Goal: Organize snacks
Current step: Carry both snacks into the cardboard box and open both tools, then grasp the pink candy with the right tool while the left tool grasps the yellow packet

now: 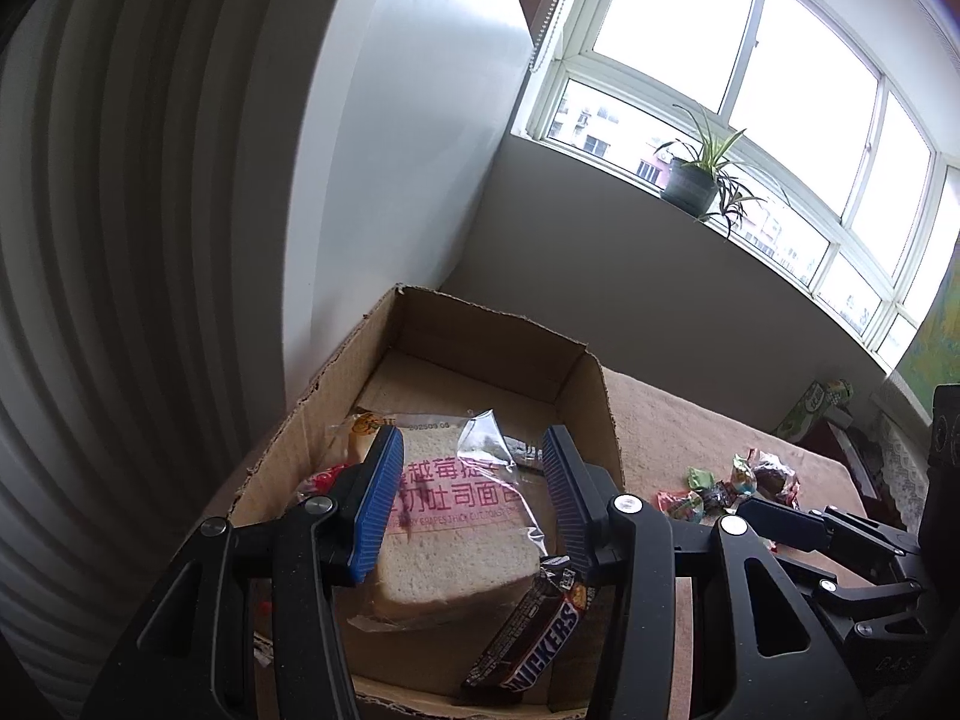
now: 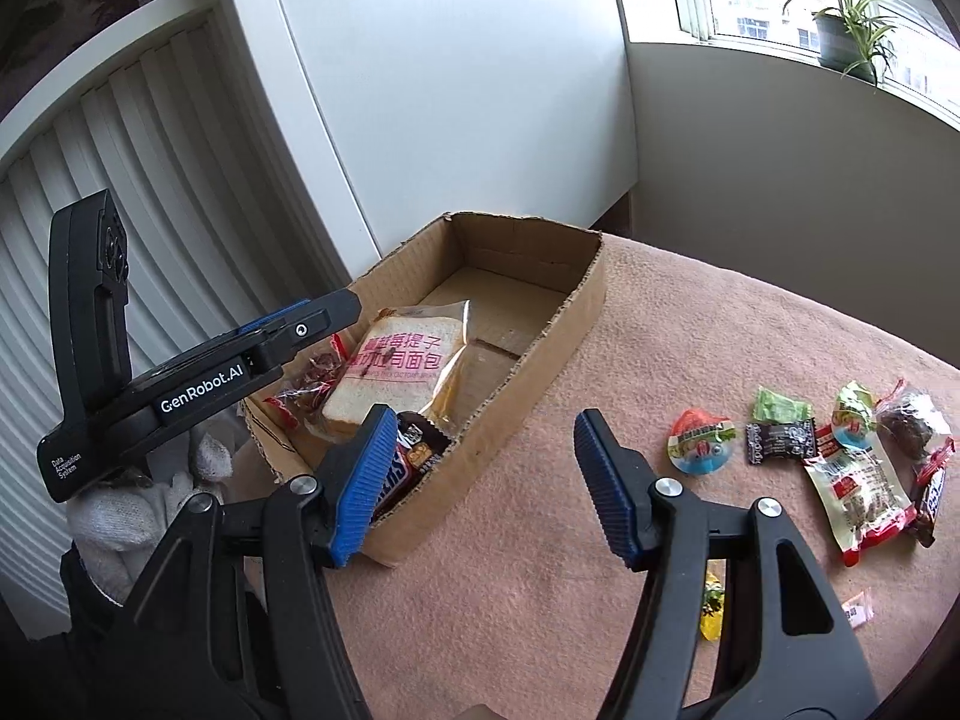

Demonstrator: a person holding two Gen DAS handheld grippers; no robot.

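While your left gripper (image 1: 468, 504) hangs released over the bread packet (image 1: 462, 528) in the cardboard box (image 2: 558, 330), your right gripper (image 2: 480, 480) stands released and empty, free for the loose snacks (image 2: 840, 456).

The brown corrugated cardboard box (image 2: 543, 348) looks matt, with ragged torn edges; the wrapped bread slice (image 2: 393, 378) lies in glossy, crinkled clear plastic; the brown Snickers bar (image 1: 531, 636) has a shiny foil-like wrapper; the pink tablecloth (image 2: 540, 540) looks soft and napped; both grippers' blue pads (image 2: 606, 492) are ribbed, on matt black plastic.
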